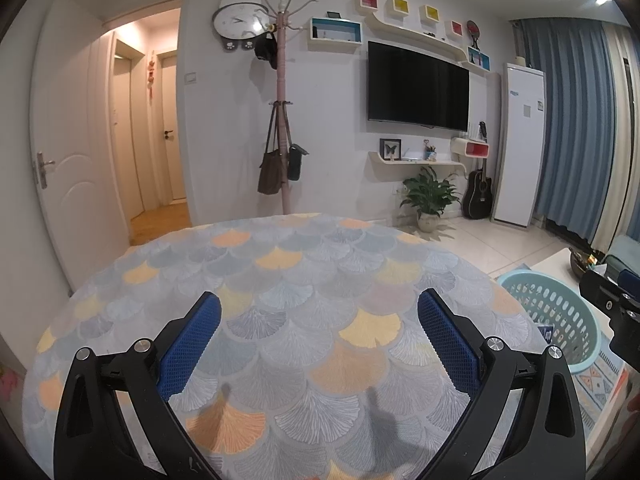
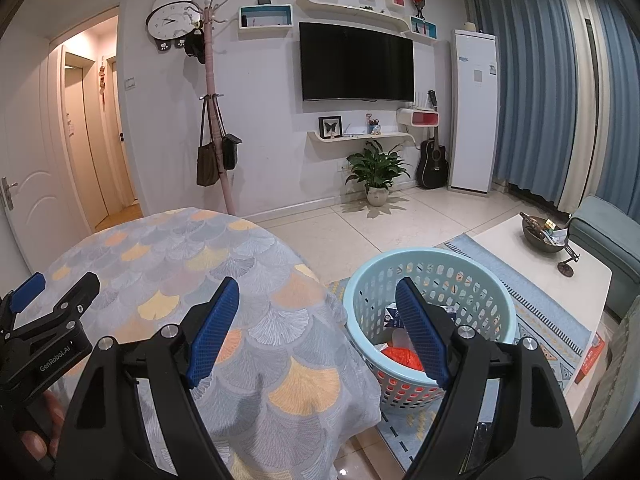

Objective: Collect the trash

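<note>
L gripper (image 1: 318, 312) hangs over the round table (image 1: 280, 280), blue pads wide apart w/ nothing btwn them, only the fan-pattern tablecloth below, bare of objects in both views. R gripper (image 2: 316, 298) sits just to its right at the table's edge, jaws also spread wide & empty; its left pad is over the cloth, its right pad over the basket. In the right wrist view the L gripper shows at the lower left, w/ a person's fingers (image 2: 40, 436) wrapped round its handle. Light-blue perforated laundry basket (image 2: 430, 320) stands on the floor just beside the table, on a patterned rug (image 2: 536, 320); trash (image 2: 402, 356) lies inside it: something orange-red plus white & blue wrappers, can't tell exactly what. Further right, a white coffee table (image 2: 520, 248) carries a dark bowl (image 2: 542, 234) of small items, w/ a teal sofa (image 2: 604, 232) behind. Far wall: potted plant (image 2: 376, 172), black guitar (image 2: 432, 160), wall TV (image 2: 356, 64), pink coat rack (image 2: 214, 100) w/ hanging bags, panda clock (image 2: 170, 20), white standing AC unit (image 2: 474, 112), blue curtains (image 2: 532, 92). Open doorway (image 2: 92, 120) to a lit hallway at far left.
</note>
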`<state>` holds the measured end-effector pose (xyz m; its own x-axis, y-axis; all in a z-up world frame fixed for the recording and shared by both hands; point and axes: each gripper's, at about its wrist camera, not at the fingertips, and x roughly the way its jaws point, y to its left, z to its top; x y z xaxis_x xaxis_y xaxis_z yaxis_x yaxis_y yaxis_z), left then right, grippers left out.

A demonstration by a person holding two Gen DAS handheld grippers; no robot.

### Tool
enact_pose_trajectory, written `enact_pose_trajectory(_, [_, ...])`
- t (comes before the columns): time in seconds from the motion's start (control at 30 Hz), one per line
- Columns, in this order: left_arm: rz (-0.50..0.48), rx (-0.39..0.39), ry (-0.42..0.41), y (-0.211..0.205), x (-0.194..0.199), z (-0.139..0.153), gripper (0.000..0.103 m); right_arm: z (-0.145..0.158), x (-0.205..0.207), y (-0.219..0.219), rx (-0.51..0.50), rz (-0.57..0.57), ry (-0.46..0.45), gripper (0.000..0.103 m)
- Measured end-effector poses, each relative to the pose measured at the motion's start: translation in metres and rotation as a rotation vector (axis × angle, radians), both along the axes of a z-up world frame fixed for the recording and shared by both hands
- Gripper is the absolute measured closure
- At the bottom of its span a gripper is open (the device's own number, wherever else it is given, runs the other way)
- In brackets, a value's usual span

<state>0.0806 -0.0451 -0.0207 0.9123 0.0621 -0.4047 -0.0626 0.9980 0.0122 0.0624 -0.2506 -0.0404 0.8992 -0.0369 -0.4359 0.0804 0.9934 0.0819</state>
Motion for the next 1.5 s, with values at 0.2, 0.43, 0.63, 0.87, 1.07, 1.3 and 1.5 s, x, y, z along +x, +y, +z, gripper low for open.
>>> enact_pose_trajectory(0.2, [-0.001, 0.0, 0.0, 0.0002, 0.0001, 0.0001, 0.007, -0.001, -0.0002, 0.0005, 0.004, 0.002, 0.002, 0.026])
enact_pose_trajectory(0.43, [0.0, -0.001, 0.001, -0.0003, -0.0002, 0.0004, 0.007, -0.0024, -0.001, 0.0022, -0.001, 0.007, 0.005, 0.026])
enact_pose_trajectory(0.63, [-0.004, -0.005, 0.007, -0.0001, 0.0001, -0.0036, 0.007, -0.0018, 0.0001, 0.0038, -0.002, 0.011, 0.008, 0.026])
enact_pose_trajectory(0.87, [-0.003, -0.005, 0.007, 0.0001, 0.0005, -0.003, 0.007, -0.0025, 0.0003, 0.0046, -0.003, 0.011, 0.007, 0.026])
enact_pose_trajectory(1.07, [-0.004, -0.004, 0.006, -0.0002, 0.0004, -0.0027, 0.007, -0.0043, 0.0009, 0.006, -0.004, 0.012, 0.012, 0.026])
enact_pose_trajectory(1.3, [-0.013, -0.008, 0.01, 0.0006, 0.0013, -0.0048, 0.007, -0.005, 0.0008, 0.0064, -0.002, 0.011, 0.013, 0.026])
enact_pose_trajectory(1.5, [-0.013, -0.01, 0.011, -0.0002, 0.0005, -0.0059, 0.007, -0.0056, 0.001, 0.006, -0.002, 0.013, 0.013, 0.026])
